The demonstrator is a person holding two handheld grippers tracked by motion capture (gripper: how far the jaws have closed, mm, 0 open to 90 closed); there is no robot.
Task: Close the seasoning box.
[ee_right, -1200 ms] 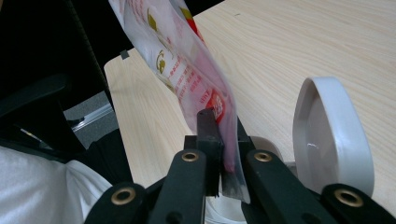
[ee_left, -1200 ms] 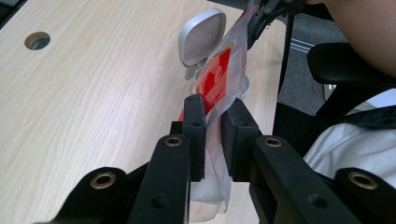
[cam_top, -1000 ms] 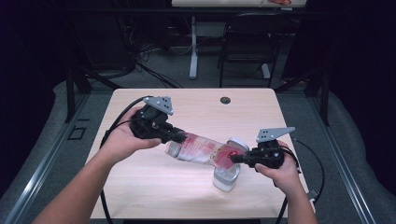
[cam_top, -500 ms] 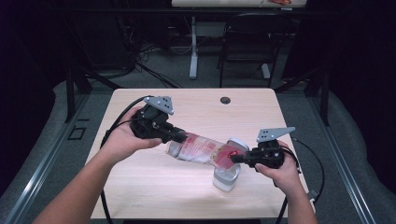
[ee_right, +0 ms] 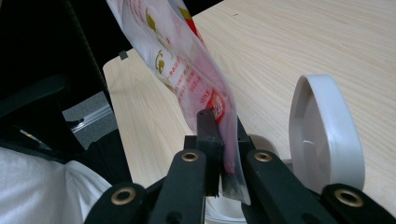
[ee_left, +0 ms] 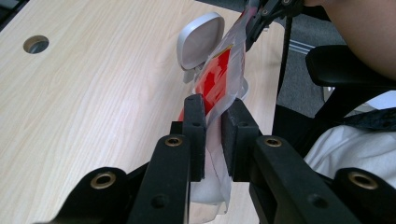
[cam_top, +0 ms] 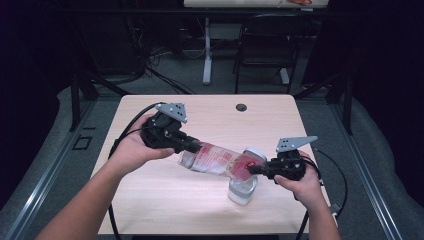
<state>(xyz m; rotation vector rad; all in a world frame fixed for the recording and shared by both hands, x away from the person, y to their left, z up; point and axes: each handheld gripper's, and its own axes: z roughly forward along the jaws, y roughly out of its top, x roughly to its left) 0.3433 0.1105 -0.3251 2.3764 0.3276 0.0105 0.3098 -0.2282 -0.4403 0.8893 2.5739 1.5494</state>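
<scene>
Red-and-clear pouch [cam_top: 220, 161] stretched slantwise above the wooden surface [cam_top: 165, 200], lower end over an open clear jar [cam_top: 243, 189] with white hinged lid [cam_top: 255, 154]. Clamped at upper end by left gripper [cam_top: 192, 146], at lower end by right gripper [cam_top: 255, 170].

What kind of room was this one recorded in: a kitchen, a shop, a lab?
Most likely a lab or office workroom, not a kitchen. A bare wooden desk with a cable hole stands on grey carpet; behind it are a dark chair, loose cables and another table's leg.
</scene>
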